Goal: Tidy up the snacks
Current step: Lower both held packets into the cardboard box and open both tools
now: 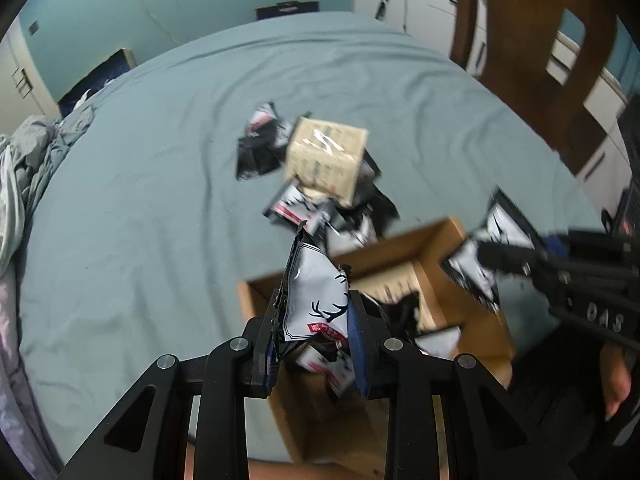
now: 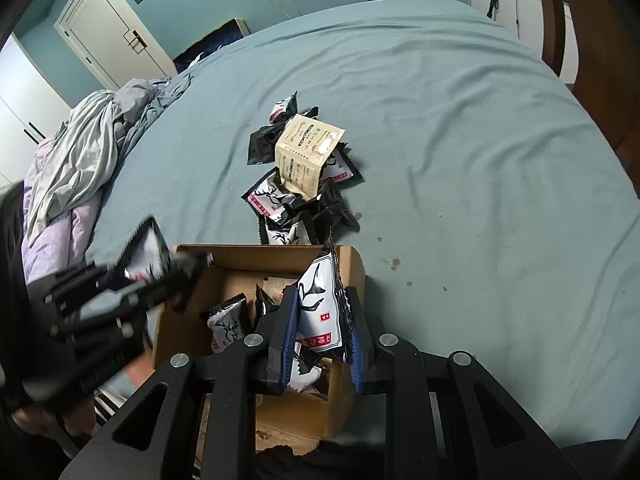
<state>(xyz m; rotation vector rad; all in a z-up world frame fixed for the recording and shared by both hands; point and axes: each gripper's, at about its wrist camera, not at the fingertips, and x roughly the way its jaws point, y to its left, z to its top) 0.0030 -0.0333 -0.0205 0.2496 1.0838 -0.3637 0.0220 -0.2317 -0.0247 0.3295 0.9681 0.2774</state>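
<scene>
Both tongs point(image 1: 314, 320) point(image 2: 322, 320) clamped on snack packets point(image 1: 316, 292) point(image 2: 320, 308)

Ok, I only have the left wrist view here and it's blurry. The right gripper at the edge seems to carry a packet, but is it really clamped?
Observer: Yes. In the right wrist view the right gripper has both blue pads pressed on a white deer-print snack packet, above the cardboard box.
Operator: What's in the box? My own packet hides it.
Observer: At least one more deer-print packet stands inside, near its left wall.
Operator: And the tan box on the pile?
Observer: It is a beige printed carton, lying on the loose packets on the bed sheet.
</scene>
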